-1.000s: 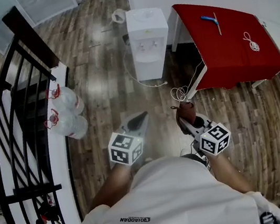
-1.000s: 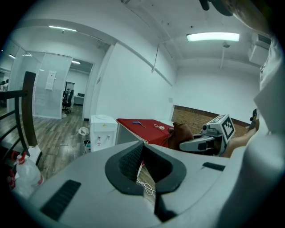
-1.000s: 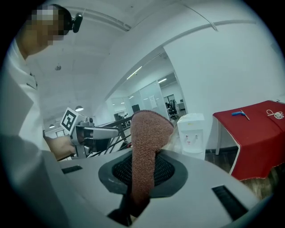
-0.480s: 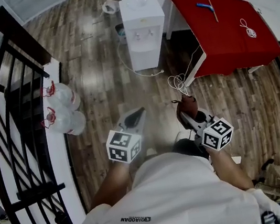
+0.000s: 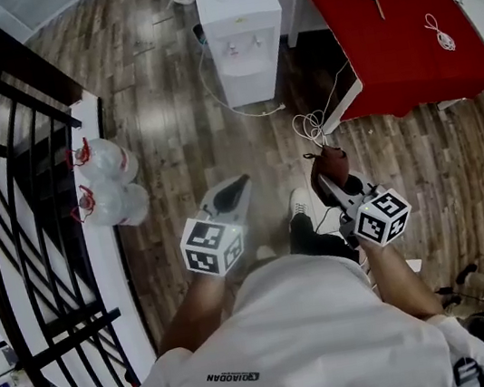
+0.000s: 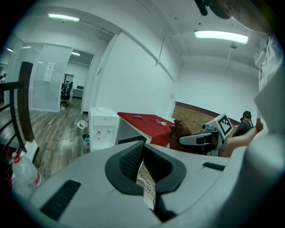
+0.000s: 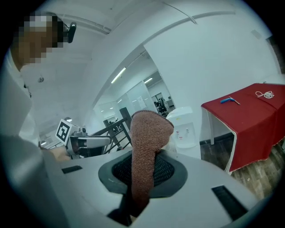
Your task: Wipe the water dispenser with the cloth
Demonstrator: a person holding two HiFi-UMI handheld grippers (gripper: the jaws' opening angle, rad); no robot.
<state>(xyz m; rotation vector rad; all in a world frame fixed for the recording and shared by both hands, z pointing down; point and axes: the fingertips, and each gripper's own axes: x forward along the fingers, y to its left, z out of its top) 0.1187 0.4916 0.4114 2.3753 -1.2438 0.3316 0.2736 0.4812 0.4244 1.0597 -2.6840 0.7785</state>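
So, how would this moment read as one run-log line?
wiping: not started | left tongs: closed, empty | right tongs: clamped on brown cloth | water dispenser: ahead, apart from both, beside red table

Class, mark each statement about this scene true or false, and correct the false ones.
1. The right gripper holds a brown cloth. True.
2. The cloth is touching the water dispenser. False: the dispenser stands well apart from it, across the wooden floor.
3. The table beside the dispenser has a red cover. True.
4. The left gripper holds a water bottle. False: it holds nothing; the water bottles lie on the floor by the black railing.
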